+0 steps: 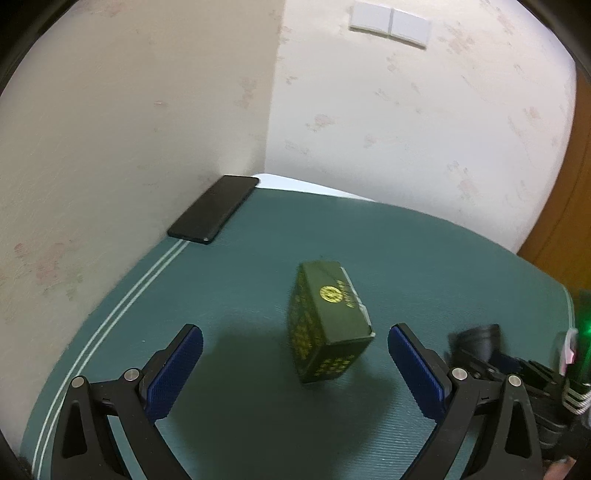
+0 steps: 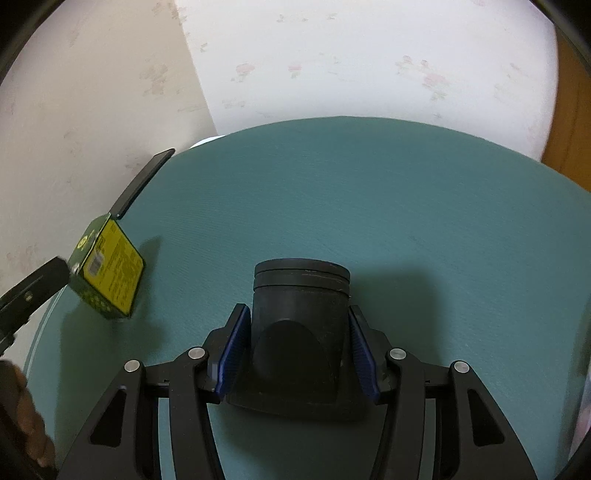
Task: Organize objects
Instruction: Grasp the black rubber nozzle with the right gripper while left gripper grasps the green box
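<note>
A dark green box (image 1: 325, 317) with yellow print stands tilted on the teal mat (image 1: 240, 266), slightly blurred. It sits between and just ahead of the fingertips of my left gripper (image 1: 294, 332), which is open, its blue pads clear of the box on both sides. The right wrist view shows the same box (image 2: 110, 269) at the far left, with one left-gripper finger (image 2: 40, 284) close beside it. My right gripper (image 2: 298, 310) is shut on a black cylindrical container (image 2: 301, 295), pads pressing its sides, held above the mat (image 2: 369, 206). That container (image 1: 476, 341) appears blurred at right.
A black phone (image 1: 214, 208) lies along the wall at the mat's far left edge; the phone (image 2: 144, 184) also shows in the right wrist view. Floral wallpaper forms a corner behind; light switches (image 1: 389, 24) sit high up. A wooden door (image 1: 569, 206) is at right. A person's hand (image 2: 22, 417) shows lower left.
</note>
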Demonstrator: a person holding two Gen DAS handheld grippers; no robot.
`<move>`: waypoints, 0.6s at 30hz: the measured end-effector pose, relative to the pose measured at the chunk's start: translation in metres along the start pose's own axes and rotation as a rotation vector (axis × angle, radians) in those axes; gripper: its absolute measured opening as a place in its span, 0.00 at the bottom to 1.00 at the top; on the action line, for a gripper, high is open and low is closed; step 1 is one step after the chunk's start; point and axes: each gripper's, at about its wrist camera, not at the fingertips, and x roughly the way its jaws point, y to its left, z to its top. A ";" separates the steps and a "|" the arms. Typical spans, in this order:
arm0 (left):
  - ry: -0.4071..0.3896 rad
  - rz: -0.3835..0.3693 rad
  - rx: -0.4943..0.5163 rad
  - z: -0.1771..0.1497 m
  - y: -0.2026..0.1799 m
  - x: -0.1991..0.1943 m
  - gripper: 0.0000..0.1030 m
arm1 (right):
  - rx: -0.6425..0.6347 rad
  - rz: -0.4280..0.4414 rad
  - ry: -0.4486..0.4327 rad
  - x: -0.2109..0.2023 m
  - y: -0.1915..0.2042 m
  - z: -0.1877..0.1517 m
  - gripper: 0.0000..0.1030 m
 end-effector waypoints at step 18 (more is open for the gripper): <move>0.143 0.017 0.021 0.011 -0.003 0.054 0.39 | 0.010 -0.015 0.003 -0.026 -0.018 -0.024 0.53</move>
